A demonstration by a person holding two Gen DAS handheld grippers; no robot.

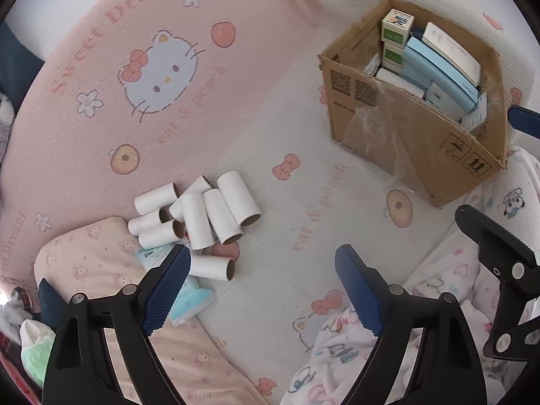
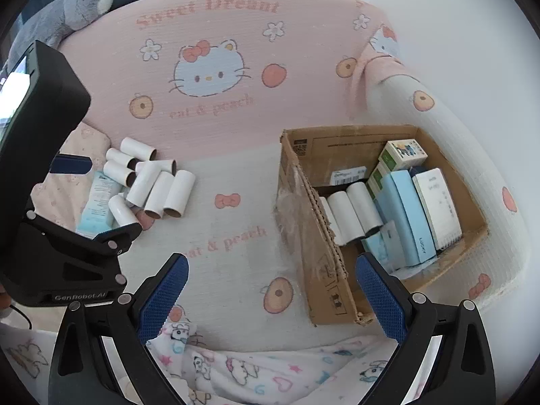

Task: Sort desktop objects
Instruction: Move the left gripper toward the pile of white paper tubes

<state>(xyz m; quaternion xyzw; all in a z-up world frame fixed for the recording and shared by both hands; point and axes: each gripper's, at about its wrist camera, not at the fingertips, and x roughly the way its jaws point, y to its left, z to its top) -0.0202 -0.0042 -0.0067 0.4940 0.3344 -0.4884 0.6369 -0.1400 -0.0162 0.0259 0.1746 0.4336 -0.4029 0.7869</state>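
Observation:
Several white cardboard tubes (image 1: 199, 217) lie in a loose pile on the bed sheet, also seen in the right wrist view as the tube pile (image 2: 152, 185). A pale blue packet (image 1: 189, 298) lies under them. The open cardboard box (image 1: 418, 141) holds small boxes and notebooks; the right wrist view shows white tubes (image 2: 354, 212) lying inside the box (image 2: 337, 283). My left gripper (image 1: 263, 290) hovers open and empty just below and right of the pile. My right gripper (image 2: 273, 300) hangs open and empty over the box's near corner.
The pink and white cartoon-print sheet (image 1: 111, 108) covers the bed. A pale pillow (image 1: 91, 263) lies at the left, a patterned blanket (image 2: 256, 368) along the near edge. A grey plush toy (image 2: 74, 3) sits at the far left. The other gripper's black body (image 2: 44, 175) stands at left.

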